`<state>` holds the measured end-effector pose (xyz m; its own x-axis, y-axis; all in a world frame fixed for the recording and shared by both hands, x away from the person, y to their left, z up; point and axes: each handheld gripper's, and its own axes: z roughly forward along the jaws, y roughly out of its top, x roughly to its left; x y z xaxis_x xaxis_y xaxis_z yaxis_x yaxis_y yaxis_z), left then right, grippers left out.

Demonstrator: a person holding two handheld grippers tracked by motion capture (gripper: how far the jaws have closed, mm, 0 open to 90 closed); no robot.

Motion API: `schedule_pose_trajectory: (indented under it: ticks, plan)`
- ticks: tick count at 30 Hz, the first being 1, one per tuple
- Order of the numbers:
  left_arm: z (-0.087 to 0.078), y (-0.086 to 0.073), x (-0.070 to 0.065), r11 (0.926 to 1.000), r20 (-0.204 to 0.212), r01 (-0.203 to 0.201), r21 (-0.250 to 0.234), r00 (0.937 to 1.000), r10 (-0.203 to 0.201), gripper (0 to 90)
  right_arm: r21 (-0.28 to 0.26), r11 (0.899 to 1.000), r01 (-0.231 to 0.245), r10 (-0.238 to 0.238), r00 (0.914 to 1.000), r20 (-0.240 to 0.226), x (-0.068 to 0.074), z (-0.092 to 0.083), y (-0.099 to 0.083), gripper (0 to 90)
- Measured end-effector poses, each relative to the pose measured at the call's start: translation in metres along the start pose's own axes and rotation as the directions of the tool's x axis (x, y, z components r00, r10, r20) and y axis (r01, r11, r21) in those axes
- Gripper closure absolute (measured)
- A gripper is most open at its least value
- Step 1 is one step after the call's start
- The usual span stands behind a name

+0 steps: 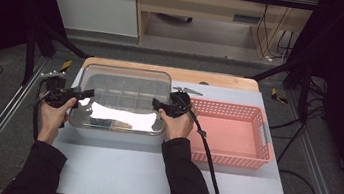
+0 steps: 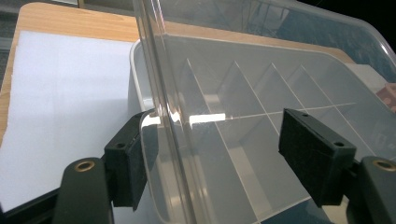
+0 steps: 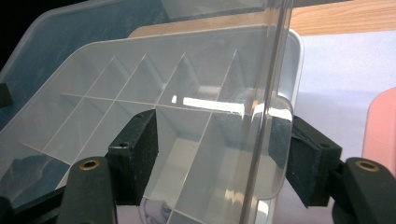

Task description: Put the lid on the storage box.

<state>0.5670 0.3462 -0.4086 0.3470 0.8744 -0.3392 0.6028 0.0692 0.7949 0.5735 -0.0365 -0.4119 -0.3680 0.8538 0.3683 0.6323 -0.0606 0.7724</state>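
The clear lid (image 1: 124,98) sits at the centre of the high view, over the divided clear box (image 1: 115,129) on the white table (image 1: 149,179), with its long axis running left to right across the frame. The left tongs (image 1: 84,93) stand at its left short end and the right tongs (image 1: 157,106) at its right short end, so each hand is as near its own end as the other, and both point inward toward each other along that axis.

In the left gripper view the lid's edge (image 2: 161,112) rises steeply through the gap. The left pad touches or nearly touches it, and the right pad stands well clear over the compartments. In the right gripper view the lid's edge (image 3: 273,88) likewise stands between the jaws, close to the right-hand pad, and the left pad is apart from it. Both pairs are spread wide around the rim rather than pinching it. Whether the lid rests fully on the box or leans tilted I cannot tell for sure, though the two close views suggest a tilt.

The pink basket (image 1: 261,134) lies just right of the box, beyond the right hand (image 1: 176,125)
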Motion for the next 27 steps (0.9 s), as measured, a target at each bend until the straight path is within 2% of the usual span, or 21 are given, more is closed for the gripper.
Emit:
schedule_pose_trajectory:
  ticks: [8, 18, 27]
  plan:
    - [0.0051, -0.0010, -0.0027, 0.9999, -0.004, -0.009, 0.014, 1.0000, 0.009, 24.2, -0.005, 1.000, -0.007, 0.007, 0.9997, 0.022, -0.0001, 0.0000, -0.0002, 32.3]
    - [0.0053, 0.0000, -0.0040, 0.9993, -0.024, -0.028, 0.026, 0.9993, 0.029, 22.3, -0.014, 1.000, -0.008, 0.008, 0.9996, 0.025, 0.0006, 0.0028, -0.0016, 31.1]
    - [0.0058, 0.0000, -0.0022, 0.9994, -0.022, -0.025, 0.022, 0.9994, 0.026, 22.0, -0.023, 1.000, 0.001, 0.000, 0.9996, 0.027, 0.0015, 0.0046, -0.0022, 30.0]
